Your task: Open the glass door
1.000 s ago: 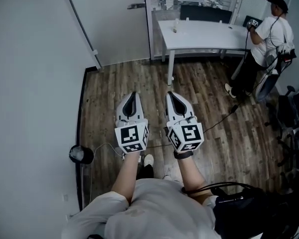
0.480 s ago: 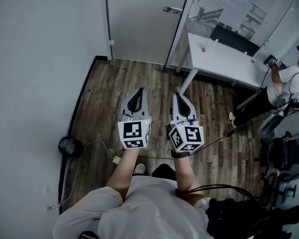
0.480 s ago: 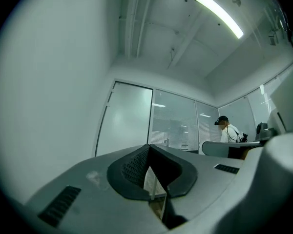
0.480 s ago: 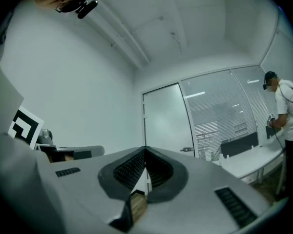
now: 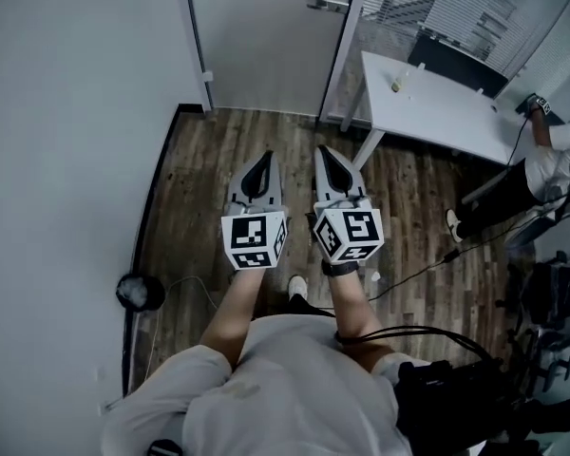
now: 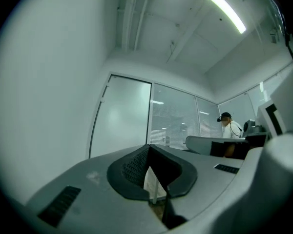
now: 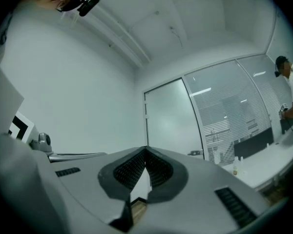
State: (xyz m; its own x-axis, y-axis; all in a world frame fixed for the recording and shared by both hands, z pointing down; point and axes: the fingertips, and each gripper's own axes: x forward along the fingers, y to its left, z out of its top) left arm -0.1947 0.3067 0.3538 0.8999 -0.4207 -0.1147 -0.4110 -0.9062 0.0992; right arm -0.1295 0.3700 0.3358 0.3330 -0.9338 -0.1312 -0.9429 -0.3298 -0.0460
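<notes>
I am facing the glass door point(image 5: 266, 36).
I am holding the left claw point(image 5: 265, 157) and right claw point(image 5: 322, 150) side by side, both clenched empty, well short of its handle point(image 5: 328, 5).

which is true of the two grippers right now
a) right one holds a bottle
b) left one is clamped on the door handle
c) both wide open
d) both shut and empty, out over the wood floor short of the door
d: in the head view the left gripper and right gripper hang over the wood floor, jaws together with nothing between them, and the door handle lies farther ahead, untouched.
</notes>
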